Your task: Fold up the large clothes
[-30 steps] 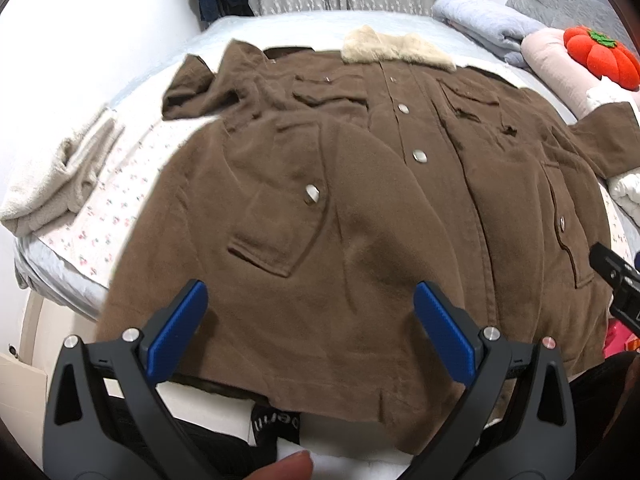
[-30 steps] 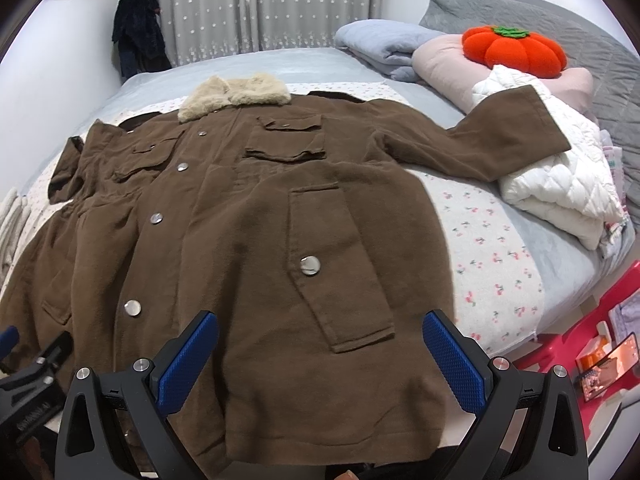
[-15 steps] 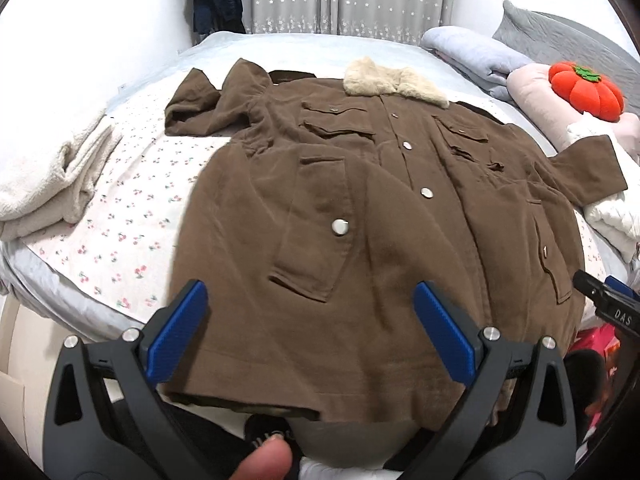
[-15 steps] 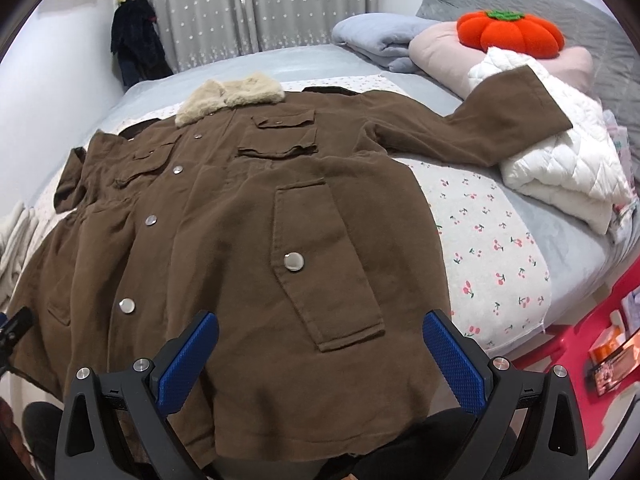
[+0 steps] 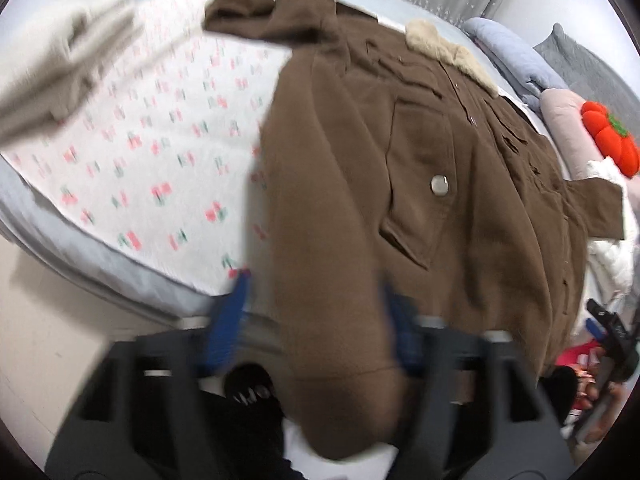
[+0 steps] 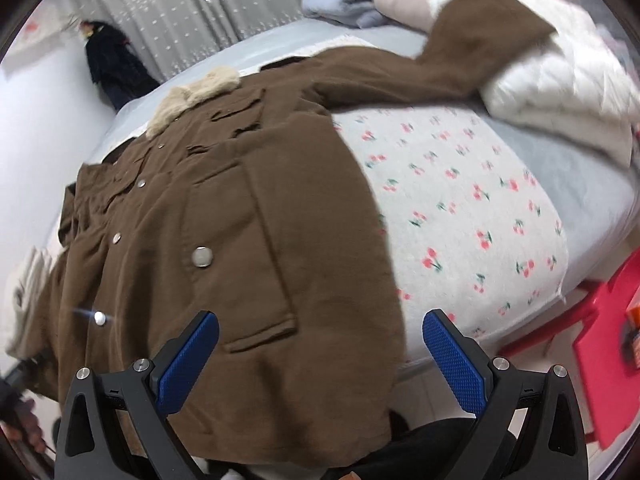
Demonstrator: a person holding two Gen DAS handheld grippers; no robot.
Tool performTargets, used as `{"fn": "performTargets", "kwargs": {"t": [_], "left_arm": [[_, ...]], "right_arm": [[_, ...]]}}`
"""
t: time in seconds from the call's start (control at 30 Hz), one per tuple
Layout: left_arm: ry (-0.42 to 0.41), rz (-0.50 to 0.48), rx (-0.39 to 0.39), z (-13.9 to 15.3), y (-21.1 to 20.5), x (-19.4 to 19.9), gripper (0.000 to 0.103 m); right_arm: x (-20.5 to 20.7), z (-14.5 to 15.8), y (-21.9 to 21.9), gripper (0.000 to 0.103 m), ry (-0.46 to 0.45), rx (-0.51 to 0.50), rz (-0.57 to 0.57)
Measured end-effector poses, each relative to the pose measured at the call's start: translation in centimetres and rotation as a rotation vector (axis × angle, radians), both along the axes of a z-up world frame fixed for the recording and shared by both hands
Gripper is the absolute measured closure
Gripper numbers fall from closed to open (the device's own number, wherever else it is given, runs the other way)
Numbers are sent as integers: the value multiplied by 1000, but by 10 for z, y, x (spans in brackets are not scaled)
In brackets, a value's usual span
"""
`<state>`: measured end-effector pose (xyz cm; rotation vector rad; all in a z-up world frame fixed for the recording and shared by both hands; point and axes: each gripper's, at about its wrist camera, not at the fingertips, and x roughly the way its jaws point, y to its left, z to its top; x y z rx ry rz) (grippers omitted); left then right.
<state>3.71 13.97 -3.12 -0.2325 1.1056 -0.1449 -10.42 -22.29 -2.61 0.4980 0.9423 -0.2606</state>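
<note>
A large brown coat with a beige fur collar and metal snap buttons lies front-up on the bed, its hem hanging over the near edge. My left gripper is blurred and straddles the hem's left corner. Its jaws are closing with the cloth between them, and a gap still shows beside the left pad. In the right wrist view the coat fills the left half. My right gripper stands open around the hem's right corner, its blue pads clear of the cloth. That gripper also shows at the left view's right edge.
A cherry-print sheet covers the bed. A beige blanket lies at the far left, a white quilted duvet under the coat's right sleeve, and an orange pumpkin cushion behind. A red plastic stool stands by the bed.
Both grippers have dropped toward the coat's hem and spread to its two lower corners, tilting as they went. The left jaws have narrowed around the hem; the right jaws stay wide.
</note>
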Motion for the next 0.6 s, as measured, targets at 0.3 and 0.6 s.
{"fn": "performTargets", "kwargs": {"t": [0.3, 0.6], "left_arm": [[-81, 145, -53, 13, 57, -28, 88], [-6, 97, 28, -25, 43, -22, 79]], "right_arm": [[-16, -3, -22, 0, -3, 77, 0], [-11, -43, -30, 7, 24, 268, 13]]}}
